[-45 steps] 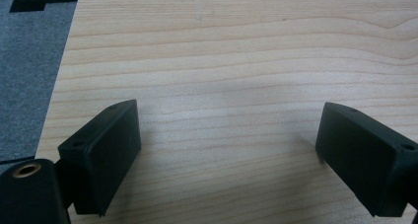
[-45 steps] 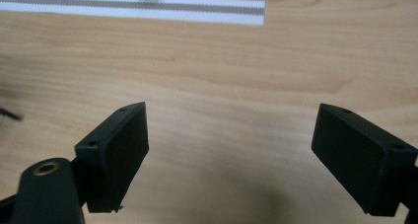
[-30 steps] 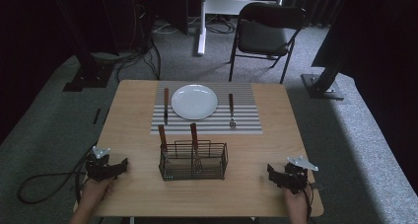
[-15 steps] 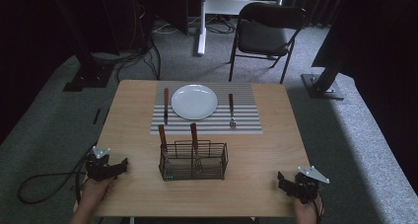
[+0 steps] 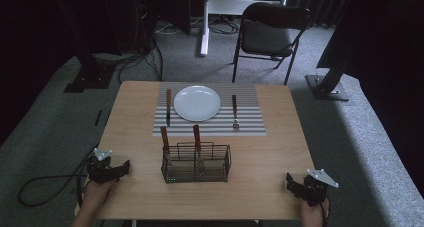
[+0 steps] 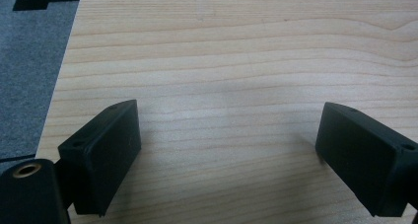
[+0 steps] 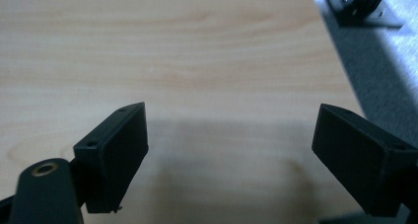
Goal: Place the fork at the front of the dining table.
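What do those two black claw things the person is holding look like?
Each is a small black gripper. The left gripper and the right gripper both carry a pale grey three-cornered plate on top. Each has two chunky, flat-faced black jaws with small screw holes, plus a brass-coloured ring near one jaw. A dark cable loops away from the left one across the floor.

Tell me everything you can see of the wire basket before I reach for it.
The wire basket is a dark, open-topped rectangular caddy of thin metal-looking wire, standing upright on the wooden table, just nearer the person than the striped placemat. A wire partition or handle rises across its middle. Two utensils with brown wooden handles stand in it, leaning slightly and sticking out above the rim; their working ends are too small to identify. Neither claw touches it.
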### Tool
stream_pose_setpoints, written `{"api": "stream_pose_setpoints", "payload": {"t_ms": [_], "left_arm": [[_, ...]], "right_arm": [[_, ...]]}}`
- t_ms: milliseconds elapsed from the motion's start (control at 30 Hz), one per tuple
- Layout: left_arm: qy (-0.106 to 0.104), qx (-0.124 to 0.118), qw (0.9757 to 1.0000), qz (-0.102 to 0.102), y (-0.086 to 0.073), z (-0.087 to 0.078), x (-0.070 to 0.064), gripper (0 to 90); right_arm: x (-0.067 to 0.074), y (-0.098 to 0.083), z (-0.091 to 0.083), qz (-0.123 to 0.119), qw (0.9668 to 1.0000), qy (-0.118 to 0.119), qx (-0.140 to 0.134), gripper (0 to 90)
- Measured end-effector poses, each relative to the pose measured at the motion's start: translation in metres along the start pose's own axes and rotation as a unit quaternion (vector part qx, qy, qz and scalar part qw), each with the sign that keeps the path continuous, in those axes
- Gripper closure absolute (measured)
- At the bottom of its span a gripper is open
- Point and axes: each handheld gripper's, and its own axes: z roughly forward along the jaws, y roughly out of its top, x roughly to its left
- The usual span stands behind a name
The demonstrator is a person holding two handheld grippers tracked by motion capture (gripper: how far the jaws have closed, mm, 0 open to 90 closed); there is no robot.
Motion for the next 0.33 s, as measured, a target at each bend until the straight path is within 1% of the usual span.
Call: {"api": "stream_pose_setpoints", "payload": {"t_ms": [33,67,133,267,333], "left_arm": [[0.0,0.0,1.0,0.0,0.0,0.0,0.0,10.0],[0.0,0.0,1.0,0.0,0.0,0.0,0.0,9.9],[0.0,0.0,1.0,0.0,0.0,0.0,0.0,10.0],[0.0,0.0,1.0,0.0,0.0,-0.0001,-0.0001,10.0],[0.005,0.0,1.0,-0.006,-0.0005,-0.0007,-0.0015,10.0]], "right_arm": [[0.0005,0.0013,0.0016,0.002,1.0,0.004,0.0,13.5],[0.001,0.0022,0.0034,-0.001,1.0,0.002,0.007,13.5],[0.0014,0.0034,0.0052,-0.002,0.9999,-0.003,0.01,13.6],[-0.0005,0.0049,0.0078,0.006,0.9998,-0.003,0.018,13.7],[-0.0006,0.005,0.0079,0.006,0.9998,-0.004,0.019,13.7]]}}
